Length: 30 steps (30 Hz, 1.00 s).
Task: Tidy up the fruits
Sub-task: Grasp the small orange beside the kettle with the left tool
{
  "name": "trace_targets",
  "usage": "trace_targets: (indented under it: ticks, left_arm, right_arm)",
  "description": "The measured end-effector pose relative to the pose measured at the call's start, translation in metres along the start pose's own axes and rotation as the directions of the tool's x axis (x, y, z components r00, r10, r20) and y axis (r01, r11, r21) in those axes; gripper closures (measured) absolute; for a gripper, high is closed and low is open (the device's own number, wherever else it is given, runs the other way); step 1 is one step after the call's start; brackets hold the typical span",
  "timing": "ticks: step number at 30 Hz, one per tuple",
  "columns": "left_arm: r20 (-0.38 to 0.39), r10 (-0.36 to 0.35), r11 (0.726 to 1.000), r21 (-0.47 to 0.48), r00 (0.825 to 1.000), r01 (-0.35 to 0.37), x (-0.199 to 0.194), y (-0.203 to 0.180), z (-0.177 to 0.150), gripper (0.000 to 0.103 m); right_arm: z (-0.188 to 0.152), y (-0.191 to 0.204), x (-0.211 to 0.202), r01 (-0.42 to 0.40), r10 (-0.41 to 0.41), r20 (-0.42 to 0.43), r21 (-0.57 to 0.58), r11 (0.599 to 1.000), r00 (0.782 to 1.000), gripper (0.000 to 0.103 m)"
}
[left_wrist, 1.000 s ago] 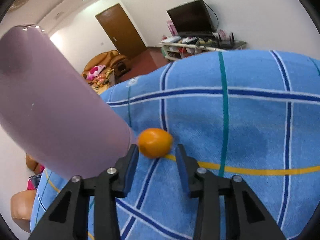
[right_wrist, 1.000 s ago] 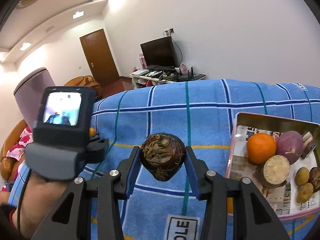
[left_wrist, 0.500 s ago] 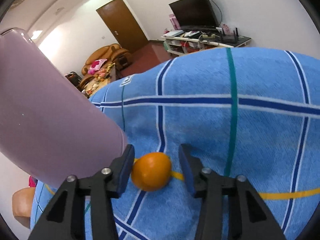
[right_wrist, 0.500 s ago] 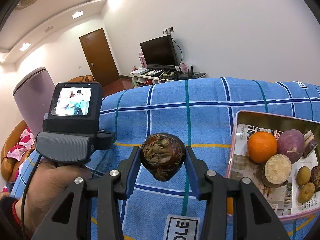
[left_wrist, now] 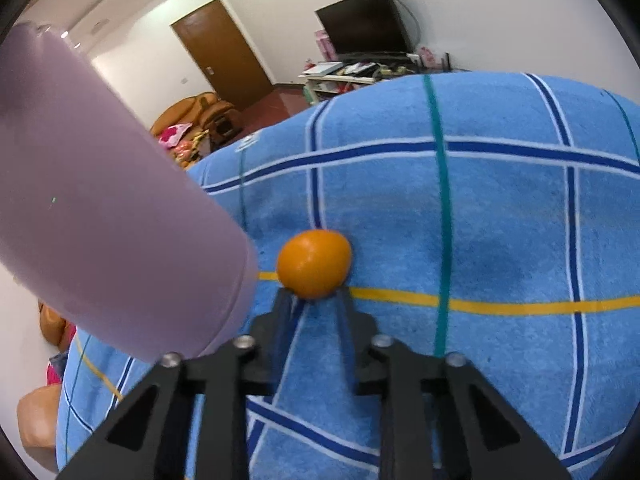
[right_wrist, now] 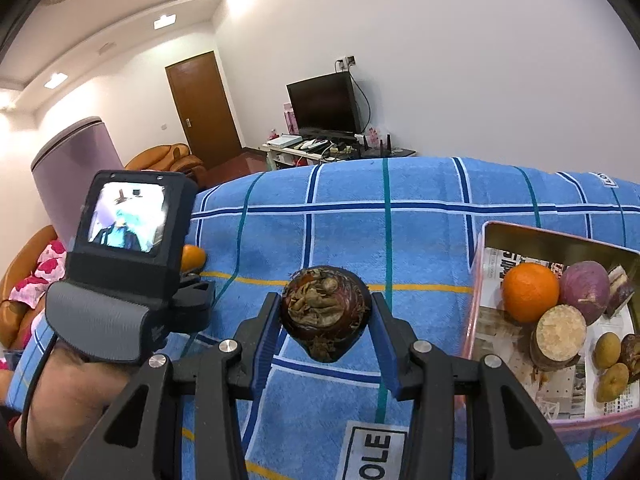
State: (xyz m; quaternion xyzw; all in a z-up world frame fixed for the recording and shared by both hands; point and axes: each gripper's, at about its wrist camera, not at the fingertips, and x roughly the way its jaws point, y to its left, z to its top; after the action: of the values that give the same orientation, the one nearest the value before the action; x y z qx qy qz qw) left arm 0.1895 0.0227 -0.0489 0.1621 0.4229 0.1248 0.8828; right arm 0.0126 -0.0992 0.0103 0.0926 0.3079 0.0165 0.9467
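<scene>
- Closing in on the left: since half a second ago, when the small orange (left_wrist: pixel 314 262) sat between spread fingers, the left gripper (left_wrist: pixel 314 300) has clenched right down and the fruit now sits at its very tips.
- Left wrist view: those narrow jaws touch only the near underside of the orange. It looks squeezed forward rather than caught, so I'd call the grab a miss. The fruit rests on the blue checked cloth (left_wrist: pixel 500 240).
- It lies just beside the base of the purple cylinder (left_wrist: pixel 100 200). That crowds the left finger and probably explains the steep angle from above.
- Right wrist view: the right gripper (right_wrist: pixel 325 308) clamps a brown, husky round fruit (right_wrist: pixel 324 312), blue pads on both flanks. It is held off the cloth, parked mid-table.
- My read is that it waits there while the other hand works.
- To the right sits the paper-lined tray (right_wrist: pixel 478 280), with a big orange (right_wrist: pixel 530 292), a purple root (right_wrist: pixel 584 288), a cut tuber (right_wrist: pixel 560 330) and small brown pieces inside. That looks like the sorting destination.
- At far left the person's hand (right_wrist: pixel 80 392) grips the left tool, and the small orange peeps out past its screen.
- Next up, I'd guess: reopen, reach deeper around the orange, then squeeze.
</scene>
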Motion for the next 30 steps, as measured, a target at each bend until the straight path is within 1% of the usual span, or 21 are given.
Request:
trace_targets:
  ticks: [1,4,5,7,9,10,11,13,16,17,18,23,27,30]
  left_arm:
    - [0.001,-0.006,1.0,0.005,1.0,0.006,0.0,-0.001,0.001,0.087]
    - [0.0,-0.024,1.0,-0.019,1.0,0.024,0.0,0.003,0.0,0.087]
    - [-0.005,-0.014,1.0,-0.028,1.0,0.013,0.001,0.004,0.0,0.086]
    - [-0.015,0.032,0.998,-0.05,0.999,-0.032,0.0,0.007,-0.002,0.081]
    - [-0.002,0.05,0.997,-0.057,0.999,-0.05,-0.003,0.007,-0.002,0.077]
    - [0.003,0.062,0.997,-0.05,0.998,-0.062,-0.003,0.005,-0.002,0.07]
    - [0.01,0.083,0.996,-0.035,0.997,-0.082,-0.003,0.002,0.0,0.058]
    - [0.019,0.097,0.995,-0.01,0.995,-0.097,-0.001,-0.003,0.003,0.048]
    - [0.018,0.092,0.996,0.014,0.996,-0.092,0.002,-0.01,0.009,0.052]
    - [0.016,0.089,0.996,0.01,0.996,-0.089,0.003,-0.01,0.011,0.059]
    - [0.009,0.07,0.998,0.003,0.998,-0.07,0.005,-0.01,0.013,0.065]
    - [0.01,0.06,0.998,0.003,0.998,-0.06,0.005,-0.011,0.016,0.067]
    - [0.029,0.014,0.999,-0.048,0.999,-0.013,-0.001,-0.001,0.013,0.068]
    - [0.067,0.006,0.997,-0.077,0.998,-0.001,-0.016,0.008,0.001,0.068]
  right_arm:
    - [-0.001,0.001,-0.001,-0.001,0.001,0.004,-0.002,1.0,1.0,0.057]
    - [-0.004,0.002,-0.004,0.0,0.0,0.014,-0.008,1.0,1.0,0.057]
    - [-0.004,0.002,-0.005,-0.002,0.002,0.015,-0.008,1.0,1.0,0.057]
    - [-0.005,0.002,-0.005,-0.003,0.003,0.014,-0.006,1.0,1.0,0.057]
    - [-0.005,0.001,-0.005,-0.007,0.007,0.011,-0.001,1.0,1.0,0.057]
    - [-0.005,0.0,-0.005,-0.008,0.008,0.009,0.001,1.0,1.0,0.057]
    - [-0.005,0.0,-0.004,-0.01,0.01,0.006,0.005,1.0,1.0,0.057]
    - [-0.004,-0.003,-0.003,-0.016,0.016,0.002,0.012,1.0,1.0,0.057]
    - [-0.003,-0.007,0.001,-0.019,0.019,-0.008,0.024,1.0,1.0,0.057]
    - [-0.003,-0.008,0.002,-0.02,0.02,-0.013,0.028,0.999,1.0,0.057]
    - [-0.002,-0.009,0.003,-0.021,0.021,-0.016,0.029,0.999,1.0,0.057]
    - [0.0,-0.01,0.006,-0.02,0.02,-0.02,0.028,0.999,1.0,0.057]
    - [0.0,-0.007,0.005,-0.014,0.014,-0.009,0.016,1.0,1.0,0.057]
    - [-0.001,-0.003,0.0,-0.005,0.005,0.018,-0.003,1.0,1.0,0.057]
